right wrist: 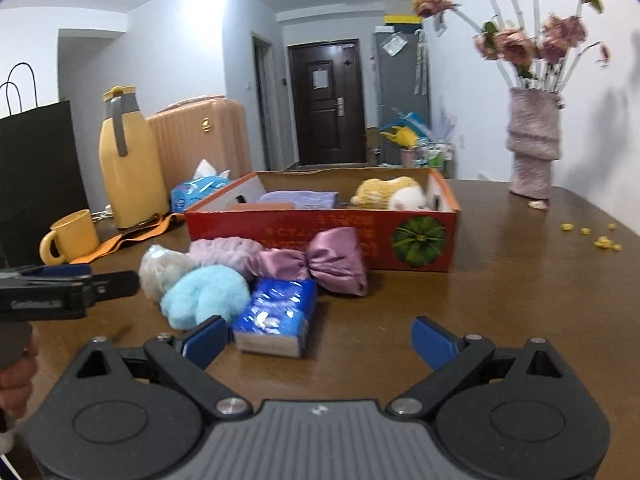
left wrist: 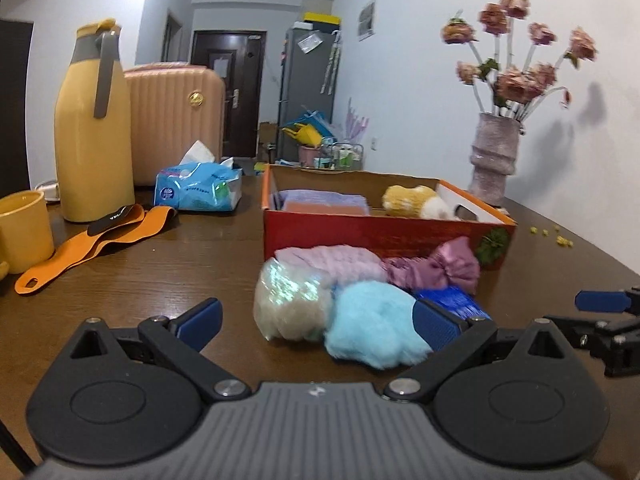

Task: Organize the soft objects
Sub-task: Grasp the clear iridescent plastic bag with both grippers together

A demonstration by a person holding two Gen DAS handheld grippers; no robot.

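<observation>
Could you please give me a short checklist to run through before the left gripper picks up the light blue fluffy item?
1. Left gripper open: ok, jaws spread wide.
2. Light blue fluffy item between the fingers: ok, though off-centre toward the right finger.
3. Neighbours apart: not ok, the cream plush and blue tissue pack touch it.
4. Red box has room: ok, gap between folded cloth and yellow toy.
5. Right gripper clear: ok, open and empty.

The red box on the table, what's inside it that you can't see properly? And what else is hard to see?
- Red box: its front wall hides the floor in both views; only the tops of a folded purple cloth and a yellow plush toy show.
- Box lettering: upside down, blurred.
- Blue packet: mostly hidden behind the left gripper finger in the left view.
</observation>
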